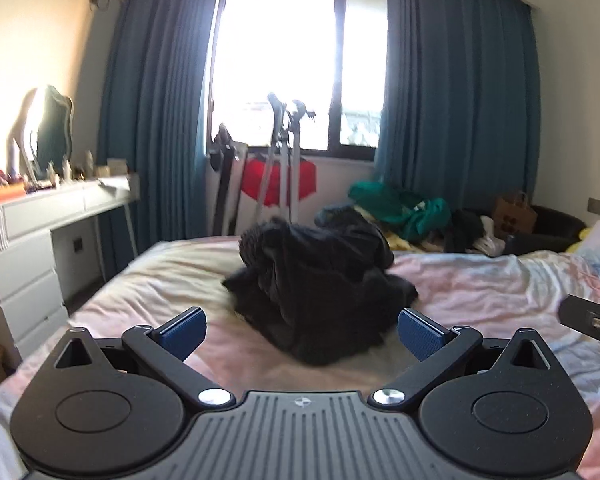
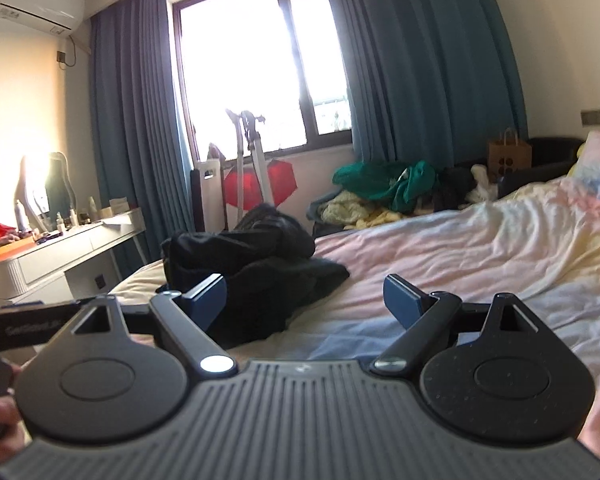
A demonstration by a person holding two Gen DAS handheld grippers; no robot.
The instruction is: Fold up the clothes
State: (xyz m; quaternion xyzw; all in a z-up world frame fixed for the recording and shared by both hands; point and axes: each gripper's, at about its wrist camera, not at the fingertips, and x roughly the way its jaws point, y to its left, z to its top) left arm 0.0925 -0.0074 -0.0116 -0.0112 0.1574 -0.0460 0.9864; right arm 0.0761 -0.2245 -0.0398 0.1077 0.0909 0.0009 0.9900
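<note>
Dark garment [image 1: 316, 280] lies crumpled on bed [image 1: 480, 292], unfolded; left hand-held gripper [image 1: 300, 332] and right hand-held gripper [image 2: 304, 304] gape empty; all folding remains

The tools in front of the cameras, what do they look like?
Each tool, left and right, is black with two round discs, silver screws, a ribbed grey plate and blue fingers. A tiny round logo marks the plate.

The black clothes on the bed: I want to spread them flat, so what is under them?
The black clothes lie heaped on the pink sheet. Anything beneath the heap is covered.
</note>
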